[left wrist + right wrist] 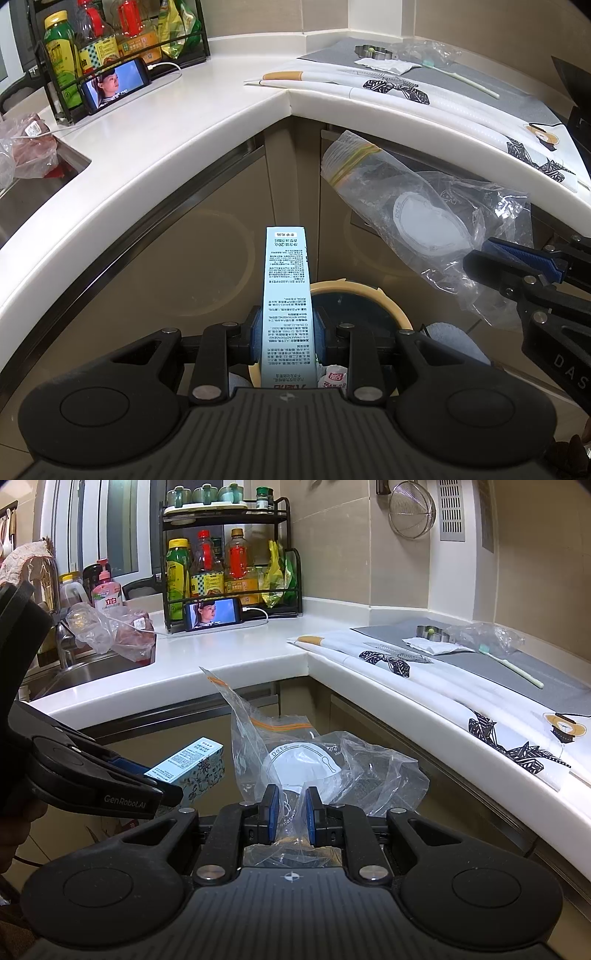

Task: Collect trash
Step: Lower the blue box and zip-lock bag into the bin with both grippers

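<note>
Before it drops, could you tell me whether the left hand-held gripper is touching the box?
Touching: the left wrist view shows both blue pads pressed against the box.

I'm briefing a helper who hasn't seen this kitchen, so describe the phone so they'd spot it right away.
Start at the white corner counter and find the black wire rack of bottles against the wall. The phone leans on its side at the foot of that rack with a white cable plugged in. It is the only thing there with a lit screen, showing a woman's face.
</note>
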